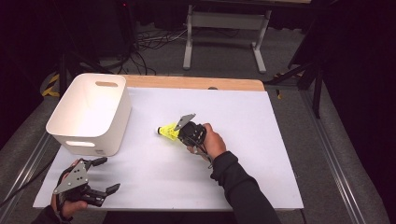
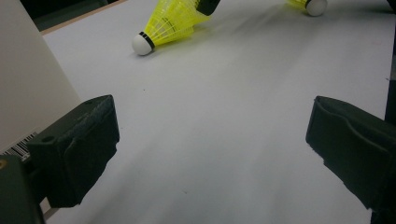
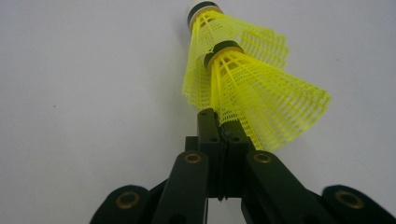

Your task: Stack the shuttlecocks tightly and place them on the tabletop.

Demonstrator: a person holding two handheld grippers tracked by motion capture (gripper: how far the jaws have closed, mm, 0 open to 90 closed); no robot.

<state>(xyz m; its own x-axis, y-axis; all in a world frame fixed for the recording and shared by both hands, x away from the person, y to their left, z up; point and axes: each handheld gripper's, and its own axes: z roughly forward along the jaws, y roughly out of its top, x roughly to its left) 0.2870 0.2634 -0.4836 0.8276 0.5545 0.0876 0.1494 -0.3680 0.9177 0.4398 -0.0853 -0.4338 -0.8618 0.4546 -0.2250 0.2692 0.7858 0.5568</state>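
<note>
Right tool (image 3: 219, 122) is clamped tight on the rim of a yellow shuttlecock (image 3: 261, 100), pinching the plastic skirt edge between both jaws. In the right tool's own view a second shuttlecock (image 3: 212, 28) sits right behind the first, cork end pointing away, and I honestly can't tell if the two are nested or just lined up. From above, the held one (image 1: 168, 131) is near the middle of the white surface (image 1: 261, 140), low over it or maybe touching.

Left tool (image 1: 99, 176) hangs at the near left corner with jaws spread wide and nothing between them.

My read: the pick-up grip is made, and the next bit is lifting and carrying it over to the white bin (image 1: 119, 109) on the left, which means clearing that tall wall before letting go. The grip is only on thin mesh, so it could slip or twist. Path looks open; the left tool sits just in front of the bin, though.
</note>
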